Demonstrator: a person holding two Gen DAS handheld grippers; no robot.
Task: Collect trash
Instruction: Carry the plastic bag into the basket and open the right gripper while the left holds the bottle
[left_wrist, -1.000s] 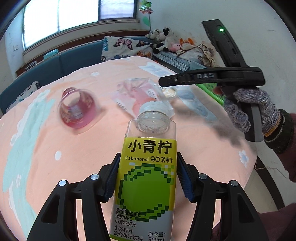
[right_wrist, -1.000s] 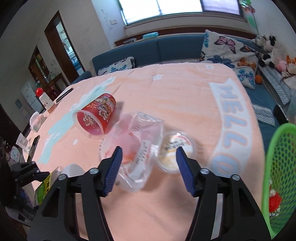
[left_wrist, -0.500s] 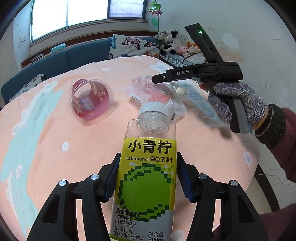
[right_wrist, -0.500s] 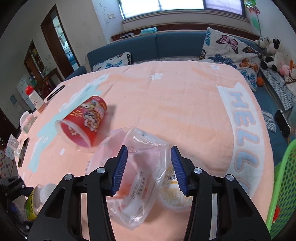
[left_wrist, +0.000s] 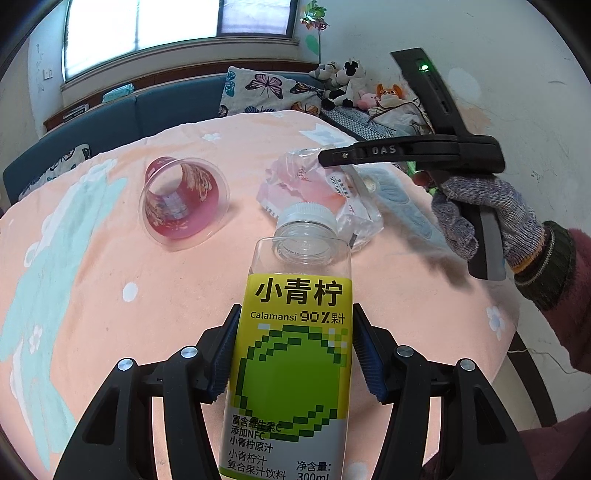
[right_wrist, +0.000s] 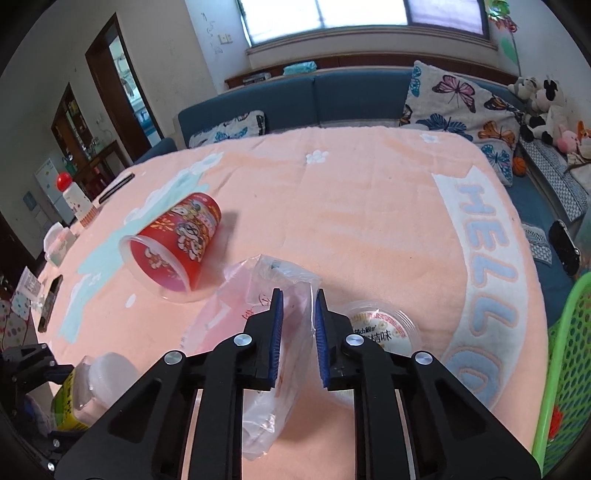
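Note:
My left gripper (left_wrist: 293, 350) is shut on an empty juice bottle (left_wrist: 291, 369) with a green-yellow label and holds it above the near table edge; the bottle also shows in the right wrist view (right_wrist: 85, 391). My right gripper (right_wrist: 298, 321) is nearly shut around a crumpled clear plastic bag (right_wrist: 258, 332) lying on the peach tablecloth; the bag also shows in the left wrist view (left_wrist: 314, 184). A red plastic cup (right_wrist: 177, 243) lies on its side left of the bag. A small round lidded cup (right_wrist: 384, 332) sits just right of the gripper.
A green mesh basket (right_wrist: 569, 376) stands at the table's right edge. A blue sofa (right_wrist: 332, 96) with butterfly cushions and plush toys lies beyond the table. Small items and a phone sit at the table's left edge (right_wrist: 55, 295).
My right gripper moved down onto the plastic bag and its jaws closed from wide open to a narrow gap around it. My left gripper kept holding the bottle.

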